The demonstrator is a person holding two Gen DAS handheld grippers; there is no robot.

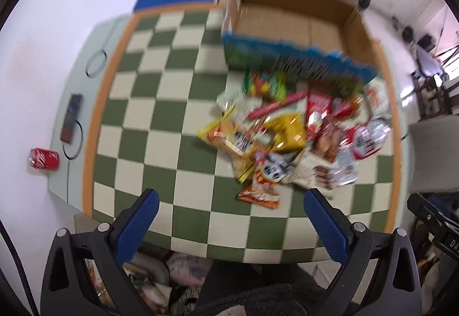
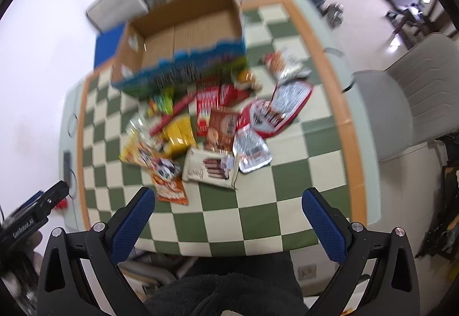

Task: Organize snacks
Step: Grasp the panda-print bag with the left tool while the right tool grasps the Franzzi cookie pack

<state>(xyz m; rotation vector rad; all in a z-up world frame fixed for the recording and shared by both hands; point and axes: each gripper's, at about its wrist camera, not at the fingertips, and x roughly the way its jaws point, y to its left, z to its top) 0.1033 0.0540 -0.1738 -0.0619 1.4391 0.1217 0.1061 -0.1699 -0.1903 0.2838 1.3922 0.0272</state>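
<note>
Green-and-cream checkered cloth (image 1: pixel 160 121) with an orange border covers the table, white floor around it, both views motion-blurred. My left gripper (image 1: pixel 231 218) is spread wide with nothing between its blue pads, hanging over the near edge of the table; my right gripper (image 2: pixel 228 215) is likewise spread wide and empty, also above the near edge. Snack pile (image 1: pixel 292 132) sits on the cloth ahead of both tongs, well apart from the fingers, just in front of the cardboard box (image 1: pixel 295 20). Box is open on top, brown inside with nothing visible in it, blue-green printed front wall, at the far side of the table. From the pile I can pick out a yellow bag (image 2: pixel 179 134), a white chocolate-biscuit box (image 2: pixel 209 168) nearest my right gripper, an orange packet (image 2: pixel 170 191) at the near edge of the heap, and red-and-silver pouches (image 2: pixel 275 109) on the right side; print is too blurred to read. Red soda can (image 1: pixel 43 159) lies on its side off the cloth at far left, near a dark phone (image 1: pixel 71 122) with a cable. Grey chair (image 2: pixel 401 103) stands right of the table.
</note>
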